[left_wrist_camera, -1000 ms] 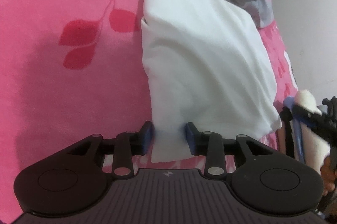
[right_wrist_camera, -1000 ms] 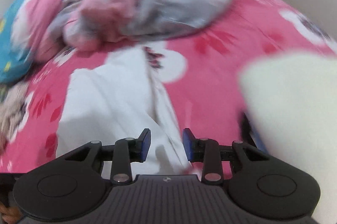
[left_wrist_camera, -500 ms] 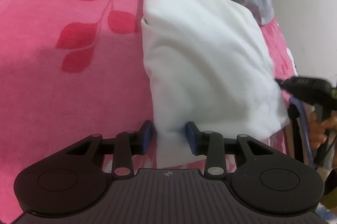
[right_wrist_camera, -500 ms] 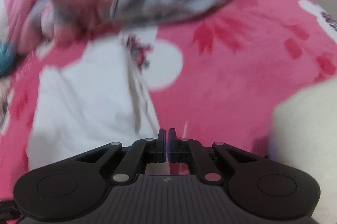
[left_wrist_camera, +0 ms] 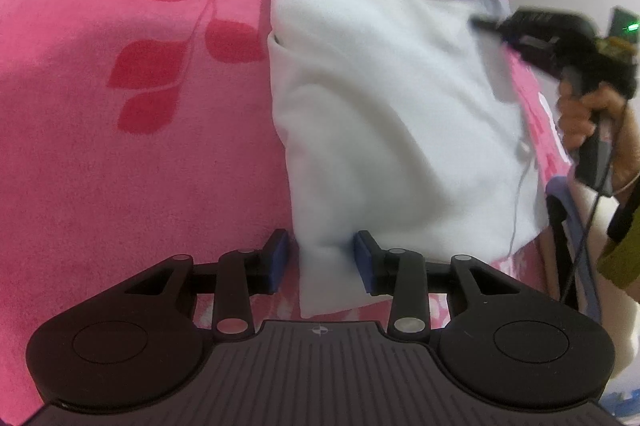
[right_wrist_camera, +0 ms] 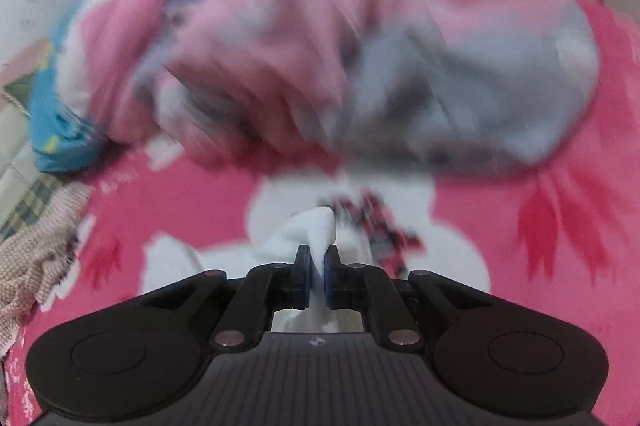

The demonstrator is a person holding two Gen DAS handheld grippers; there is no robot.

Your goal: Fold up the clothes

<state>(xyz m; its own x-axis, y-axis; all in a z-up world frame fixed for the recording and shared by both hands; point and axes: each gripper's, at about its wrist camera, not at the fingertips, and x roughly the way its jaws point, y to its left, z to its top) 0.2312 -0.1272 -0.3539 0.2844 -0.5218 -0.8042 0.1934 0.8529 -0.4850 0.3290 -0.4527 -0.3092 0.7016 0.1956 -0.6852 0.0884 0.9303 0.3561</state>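
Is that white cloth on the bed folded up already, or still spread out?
Partly folded. The white cloth lies doubled, with a layered edge on its left side; the right gripper pinches one corner, lifted off the bed.

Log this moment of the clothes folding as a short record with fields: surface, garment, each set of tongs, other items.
surface: pink floral blanket
garment: white cloth, partly folded, lying on the blanket
left tongs: near corner of the white cloth between the pads; the left pad stands off it, so no clear grip
right tongs: shut on a pinched-up edge of the white cloth; jaws have just closed on it
right hand: visible at the cloth's far side in the left wrist view
other items: heap of pink and grey clothes; blue fabric beside it
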